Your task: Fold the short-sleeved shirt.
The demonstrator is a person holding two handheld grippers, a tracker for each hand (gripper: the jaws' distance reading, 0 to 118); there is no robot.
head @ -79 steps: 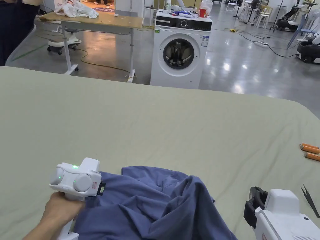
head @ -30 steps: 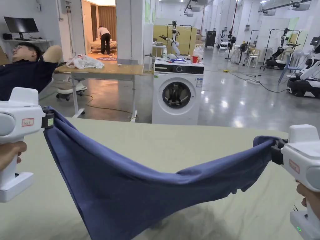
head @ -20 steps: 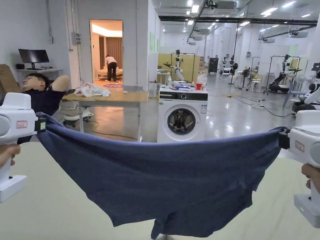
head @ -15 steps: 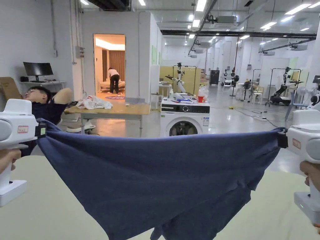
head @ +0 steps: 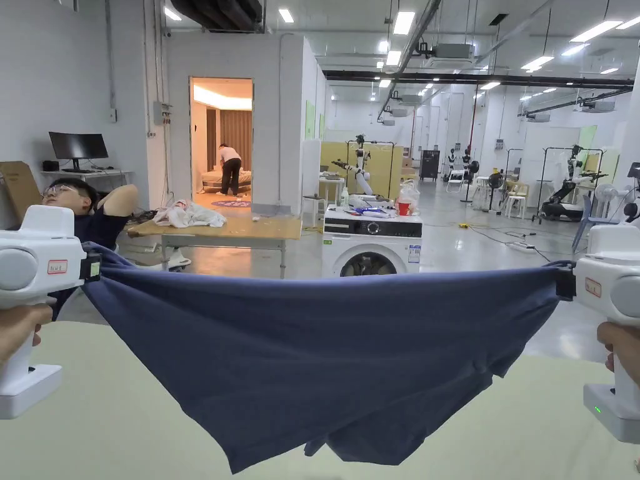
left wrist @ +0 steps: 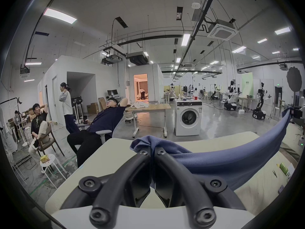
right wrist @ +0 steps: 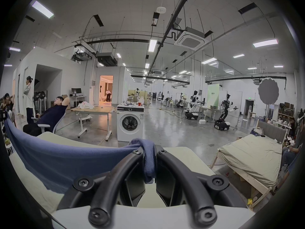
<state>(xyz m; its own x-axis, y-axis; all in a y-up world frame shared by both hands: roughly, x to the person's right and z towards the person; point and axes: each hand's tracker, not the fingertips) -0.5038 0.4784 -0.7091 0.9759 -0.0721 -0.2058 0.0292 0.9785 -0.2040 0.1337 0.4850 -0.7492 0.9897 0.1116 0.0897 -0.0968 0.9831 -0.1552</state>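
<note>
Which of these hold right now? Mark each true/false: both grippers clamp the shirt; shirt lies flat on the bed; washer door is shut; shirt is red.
1. Both the left gripper and the right gripper are shut on the shirt. True.
2. The shirt lies flat on the bed. False: it hangs stretched between the grippers.
3. The washing machine has its door shut. True.
4. The shirt is red. False: blue.

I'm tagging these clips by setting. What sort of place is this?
Probably a robotics lab or test hall. Wheeled humanoid robots stand on the open floor, a washing machine sits in mid-room, and the shirt hangs between handheld grippers over a sheeted bed.
</note>
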